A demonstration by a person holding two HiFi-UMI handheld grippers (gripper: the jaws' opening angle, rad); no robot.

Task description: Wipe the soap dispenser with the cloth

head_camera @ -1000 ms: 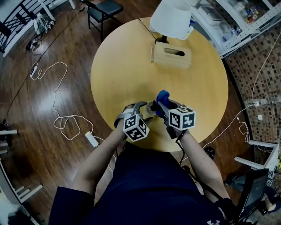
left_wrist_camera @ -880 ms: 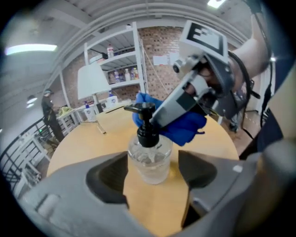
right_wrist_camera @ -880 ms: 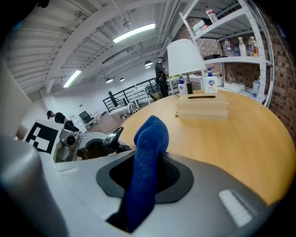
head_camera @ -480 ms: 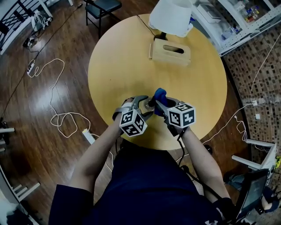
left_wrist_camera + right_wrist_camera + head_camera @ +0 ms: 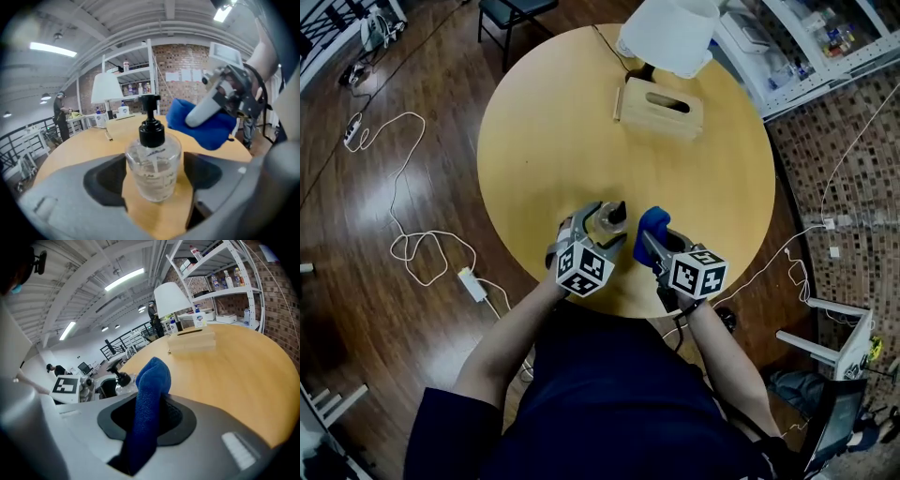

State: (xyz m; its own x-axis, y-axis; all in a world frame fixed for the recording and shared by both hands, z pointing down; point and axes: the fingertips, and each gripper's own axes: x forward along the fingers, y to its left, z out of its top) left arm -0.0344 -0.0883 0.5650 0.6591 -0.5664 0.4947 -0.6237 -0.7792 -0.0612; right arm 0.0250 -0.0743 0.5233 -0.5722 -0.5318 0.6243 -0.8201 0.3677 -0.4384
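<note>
Left hand-held gripper (image 5: 602,221): my jaws have just been opening and stand wide on either side of the soap dispenser (image 5: 153,164), not pressing it. I judge they are freeing the bottle to stand alone.
Right hand-held gripper (image 5: 659,242): clamped on the blue cloth (image 5: 149,394). A fold pokes out past the jaws as a wiping pad, just beside the dispenser and apart from it.
Soap dispenser: clear bottle with a black pump, upright on the round wooden bench (image 5: 544,141) near my edge.
Writing: faint print on the bottle, too blurred to read. The cubes carry only black-and-white square markers.
Far edge: wooden tissue box (image 5: 659,108) and white lamp (image 5: 667,33).

Bare tabletop (image 5: 553,141) between dispenser (image 5: 612,217) and box (image 5: 659,108)
</note>
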